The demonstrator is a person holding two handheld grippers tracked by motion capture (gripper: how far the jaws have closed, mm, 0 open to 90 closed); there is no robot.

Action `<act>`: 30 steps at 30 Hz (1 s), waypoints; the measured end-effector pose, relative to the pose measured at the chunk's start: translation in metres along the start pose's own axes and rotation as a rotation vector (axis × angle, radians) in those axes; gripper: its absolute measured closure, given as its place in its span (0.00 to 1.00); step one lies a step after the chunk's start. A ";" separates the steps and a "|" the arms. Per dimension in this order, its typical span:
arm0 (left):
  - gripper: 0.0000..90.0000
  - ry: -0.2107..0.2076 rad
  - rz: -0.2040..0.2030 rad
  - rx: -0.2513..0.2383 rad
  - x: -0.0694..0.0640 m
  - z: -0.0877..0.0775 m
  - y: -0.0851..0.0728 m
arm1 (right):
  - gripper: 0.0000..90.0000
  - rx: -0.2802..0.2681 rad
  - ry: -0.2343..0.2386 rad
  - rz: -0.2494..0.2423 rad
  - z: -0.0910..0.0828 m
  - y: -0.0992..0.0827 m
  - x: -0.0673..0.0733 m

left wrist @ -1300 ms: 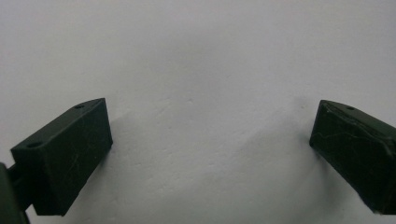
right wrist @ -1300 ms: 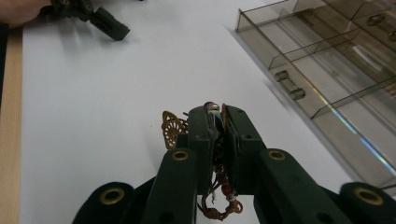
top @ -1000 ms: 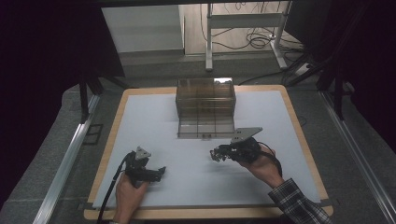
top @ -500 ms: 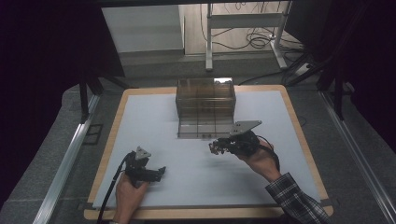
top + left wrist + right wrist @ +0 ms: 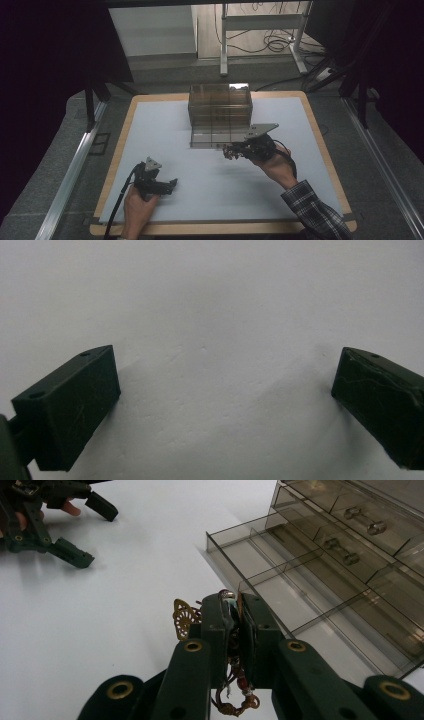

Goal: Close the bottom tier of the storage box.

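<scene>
Right gripper (image 5: 234,611) is clamped tight on a trinket (image 5: 186,617) — a gold filigree piece with beads dangling below the jaws — held just beside the open drawer (image 5: 260,565) of the smoky clear box (image 5: 220,114). Left gripper (image 5: 172,183) rests on the white mat (image 5: 165,130), well apart, its 2 jaws spread wide with nothing between them.

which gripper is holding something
The right gripper, by the clear organizer box: its jaws are shut on a beaded trinket. The left gripper is open, over bare table.

Smoky-brown clear organizer box (image 5: 220,115), plaid sleeve (image 5: 315,212)
</scene>
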State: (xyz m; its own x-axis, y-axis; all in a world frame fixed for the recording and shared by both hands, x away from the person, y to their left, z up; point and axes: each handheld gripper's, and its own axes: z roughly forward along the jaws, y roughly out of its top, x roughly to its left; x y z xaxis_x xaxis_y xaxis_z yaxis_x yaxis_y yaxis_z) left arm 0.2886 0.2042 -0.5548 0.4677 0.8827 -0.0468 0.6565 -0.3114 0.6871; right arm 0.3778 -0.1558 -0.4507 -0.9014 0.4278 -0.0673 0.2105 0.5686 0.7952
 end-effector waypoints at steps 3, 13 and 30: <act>0.00 0.000 0.000 0.000 0.000 0.000 0.000 | 0.90 -0.003 -0.005 0.001 0.002 0.002 -0.002; 0.00 0.000 0.004 0.004 0.000 0.000 0.000 | 0.90 -0.013 -0.021 0.013 0.006 0.006 -0.009; 0.00 -0.001 0.001 0.004 0.000 0.000 0.000 | 0.90 -0.027 -0.055 0.042 0.019 0.014 -0.026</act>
State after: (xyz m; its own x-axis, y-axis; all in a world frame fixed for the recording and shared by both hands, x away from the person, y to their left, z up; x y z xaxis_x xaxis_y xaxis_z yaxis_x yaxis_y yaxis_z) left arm 0.2884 0.2043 -0.5547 0.4689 0.8820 -0.0473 0.6582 -0.3133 0.6845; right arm 0.4113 -0.1460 -0.4494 -0.8696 0.4895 -0.0656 0.2371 0.5302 0.8140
